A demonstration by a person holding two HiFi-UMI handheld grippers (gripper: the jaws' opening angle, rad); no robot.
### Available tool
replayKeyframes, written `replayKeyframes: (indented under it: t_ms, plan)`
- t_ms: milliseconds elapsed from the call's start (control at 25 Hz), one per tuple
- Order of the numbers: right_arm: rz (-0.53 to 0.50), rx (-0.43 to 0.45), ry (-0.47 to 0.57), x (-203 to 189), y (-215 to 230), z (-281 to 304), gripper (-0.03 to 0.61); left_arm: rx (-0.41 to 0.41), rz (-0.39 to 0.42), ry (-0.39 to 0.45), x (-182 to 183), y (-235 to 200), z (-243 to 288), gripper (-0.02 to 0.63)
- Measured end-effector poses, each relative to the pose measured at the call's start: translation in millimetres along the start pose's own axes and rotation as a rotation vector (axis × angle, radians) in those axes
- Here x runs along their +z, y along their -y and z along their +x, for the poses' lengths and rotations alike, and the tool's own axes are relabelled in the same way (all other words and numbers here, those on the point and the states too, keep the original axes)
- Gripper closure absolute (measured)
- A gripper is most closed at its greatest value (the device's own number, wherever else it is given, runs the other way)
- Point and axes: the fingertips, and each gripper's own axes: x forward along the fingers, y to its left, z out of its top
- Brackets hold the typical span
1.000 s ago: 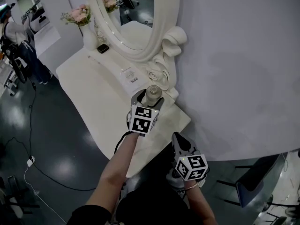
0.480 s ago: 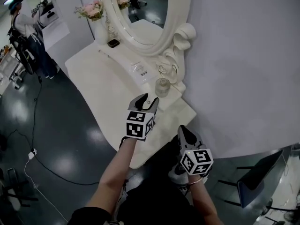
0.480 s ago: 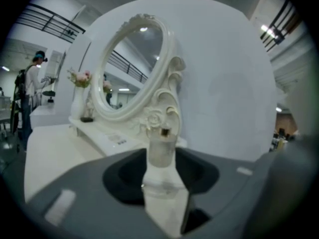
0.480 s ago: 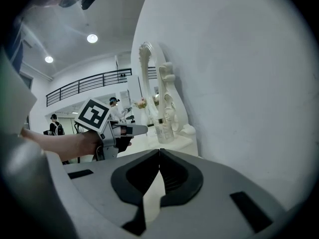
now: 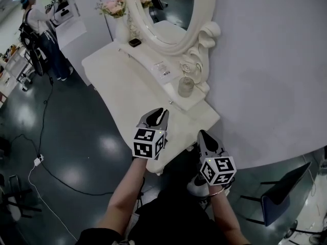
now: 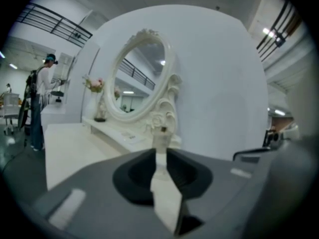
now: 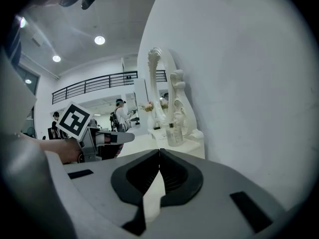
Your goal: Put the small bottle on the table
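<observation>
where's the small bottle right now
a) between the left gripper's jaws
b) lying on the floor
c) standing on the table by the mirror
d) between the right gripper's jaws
c: the bottle stands upright on the table, on the raised ledge at the foot of the mirror, with nothing holding it.

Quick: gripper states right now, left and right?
Left gripper: slightly open, jaws have just been closing, nothing between them.
Right gripper: closed, empty.
</observation>
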Motion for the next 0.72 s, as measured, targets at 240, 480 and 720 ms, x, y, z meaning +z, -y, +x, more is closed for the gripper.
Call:
replayKeyframes:
  t_ms: [240,480,720]
  plan:
    - [-0.012,0.018,0.019,3.6,-18.9,-12.4,0.574,0.024,-0.011,0.014,-4.8,-0.2,-42.6,0.577]
    - [-0.022,0.035,0.043,7.7,-34.1,-23.4,0.574,0.044,-0.028,0.025,-13.3,-1.9,-79.9,0.601]
    - [-0.038,0.051,0.057,8.6,-47.3,-31.0,0.574,0.072,-0.045,0.036,-22.0,-7.6,-107.9,0.604]
